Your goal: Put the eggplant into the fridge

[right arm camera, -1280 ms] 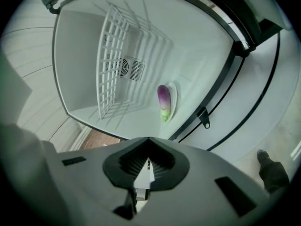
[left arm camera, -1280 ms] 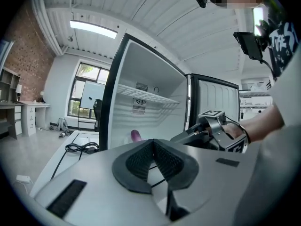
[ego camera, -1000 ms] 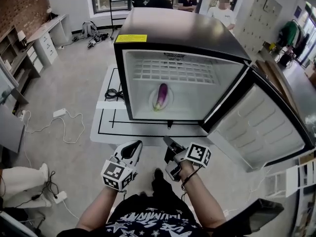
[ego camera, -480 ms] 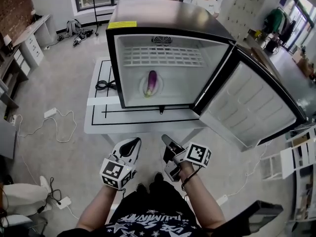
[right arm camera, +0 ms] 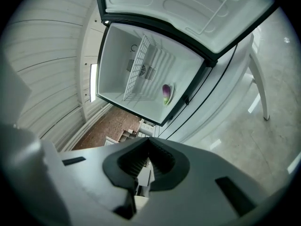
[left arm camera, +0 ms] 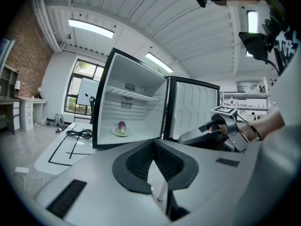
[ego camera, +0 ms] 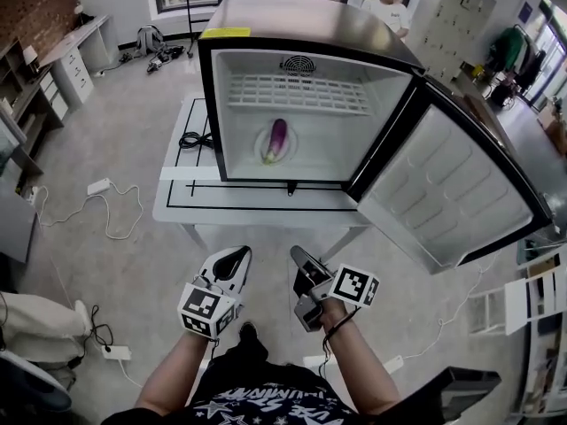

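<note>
The purple eggplant [ego camera: 276,139] lies on a white plate [ego camera: 263,155] on the floor of the open fridge [ego camera: 310,25]; it also shows small in the left gripper view as the eggplant [left arm camera: 122,126] and in the right gripper view as the eggplant [right arm camera: 166,93]. The fridge door [ego camera: 452,184] is swung wide to the right. My left gripper [ego camera: 232,257] and right gripper [ego camera: 299,257] are held side by side close to my body, well short of the fridge. Both are shut with nothing between the jaws, the left gripper [left arm camera: 153,142] and the right gripper [right arm camera: 148,142] alike.
The fridge stands on a low white table [ego camera: 177,211] with black lines and a coiled black cable [ego camera: 190,140]. Power strips and white cords [ego camera: 99,186] lie on the floor at left. Desks line the left wall. Several people stand behind the fridge.
The fridge and table now sit slightly farther from me in the head view. The eggplant has not moved, and both grippers stay shut near my body.
</note>
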`<state>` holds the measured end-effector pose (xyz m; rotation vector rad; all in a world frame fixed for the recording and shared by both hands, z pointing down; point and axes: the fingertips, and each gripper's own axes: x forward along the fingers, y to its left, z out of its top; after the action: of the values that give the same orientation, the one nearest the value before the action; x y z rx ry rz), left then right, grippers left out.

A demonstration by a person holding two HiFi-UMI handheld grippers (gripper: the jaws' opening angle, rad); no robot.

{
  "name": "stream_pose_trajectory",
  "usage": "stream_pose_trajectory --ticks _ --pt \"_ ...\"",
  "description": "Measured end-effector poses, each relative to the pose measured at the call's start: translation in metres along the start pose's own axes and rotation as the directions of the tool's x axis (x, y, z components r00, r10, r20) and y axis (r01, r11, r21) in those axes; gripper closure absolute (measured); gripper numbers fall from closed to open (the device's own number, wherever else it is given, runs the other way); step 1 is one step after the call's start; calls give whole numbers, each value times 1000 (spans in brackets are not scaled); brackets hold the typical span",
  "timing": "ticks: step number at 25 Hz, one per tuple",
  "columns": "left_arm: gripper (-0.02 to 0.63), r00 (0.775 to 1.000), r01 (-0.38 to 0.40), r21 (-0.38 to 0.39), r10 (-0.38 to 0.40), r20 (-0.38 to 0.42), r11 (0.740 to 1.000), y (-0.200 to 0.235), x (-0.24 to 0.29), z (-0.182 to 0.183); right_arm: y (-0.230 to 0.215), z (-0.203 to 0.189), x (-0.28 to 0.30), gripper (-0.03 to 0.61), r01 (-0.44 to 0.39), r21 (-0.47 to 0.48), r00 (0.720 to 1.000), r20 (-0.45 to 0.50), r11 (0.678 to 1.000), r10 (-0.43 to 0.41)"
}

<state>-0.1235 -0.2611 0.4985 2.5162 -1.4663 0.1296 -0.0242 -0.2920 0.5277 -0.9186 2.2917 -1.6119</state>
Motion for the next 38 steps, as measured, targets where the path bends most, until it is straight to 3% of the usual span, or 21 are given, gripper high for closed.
stream_pose_trajectory --ticks 4,19,28,38 --pt "604 1000 -16 -25 16 -2 1000 -36 -12 -10 -3 -14 -37 572 -18 -43 999 -37 999 17" --pt "606 998 -51 6 50 40 999 -164 -65 -18 16 -52 -166 572 -78 -146 994 -84 986 66" --pt "604 996 -73 11 73 60 997 -207 -92 -21 25 -75 -205 572 -99 -188 988 -134 977 74" --pt "604 993 -101 -9 102 54 995 -228 -117 -37 19 -98 -226 572 -94 -172 985 -160 981 67"
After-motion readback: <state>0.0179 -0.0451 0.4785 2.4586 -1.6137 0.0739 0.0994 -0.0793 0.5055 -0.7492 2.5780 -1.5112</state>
